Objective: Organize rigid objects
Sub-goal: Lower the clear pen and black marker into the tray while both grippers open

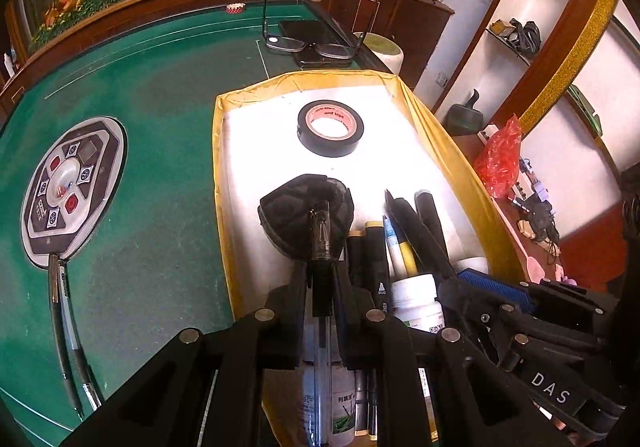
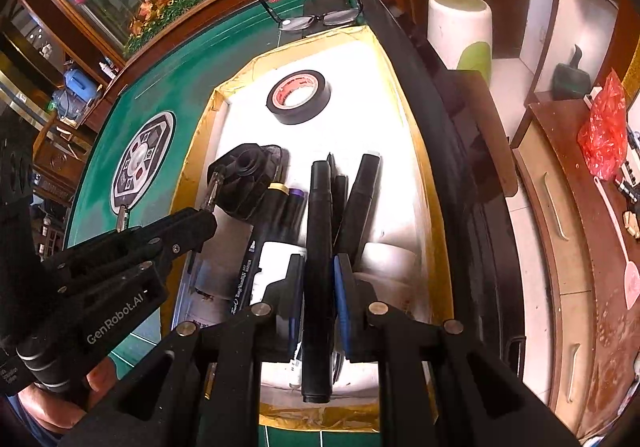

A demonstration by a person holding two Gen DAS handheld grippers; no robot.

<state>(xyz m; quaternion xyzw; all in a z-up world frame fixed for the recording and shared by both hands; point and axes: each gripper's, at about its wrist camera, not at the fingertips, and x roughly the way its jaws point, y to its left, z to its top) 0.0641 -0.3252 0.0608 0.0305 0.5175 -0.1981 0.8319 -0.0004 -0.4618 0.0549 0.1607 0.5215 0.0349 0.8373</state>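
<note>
Left gripper (image 1: 320,279): jaws closed on a clear-barrelled ballpoint pen with a dark cap (image 1: 320,231), cap end pointing to 12 o'clock, held over the near part of the tray. Seen from the right wrist, the same pen tip (image 2: 212,187) sticks out beside a black ribbed round object (image 2: 248,183).

Right gripper (image 2: 318,279): jaws gripping a thick black marker (image 2: 318,247), barrel running 6 to 12 o'clock between the blue pads (image 2: 342,299).

White-floored tray with yellow taped rim (image 1: 218,151) sits on the green felt worktop (image 1: 152,119). Inside it: roll of black electrical tape with a pink core (image 1: 330,128) toward 12 o'clock, lying flat and apart from the rest; a cluster of black and yellow-capped markers (image 1: 380,247) at 3 o'clock of the pen; a white plastic bottle (image 1: 416,299) just beside them.

Black-framed glasses (image 1: 308,45) lie beyond the tray at 12 o'clock
</note>
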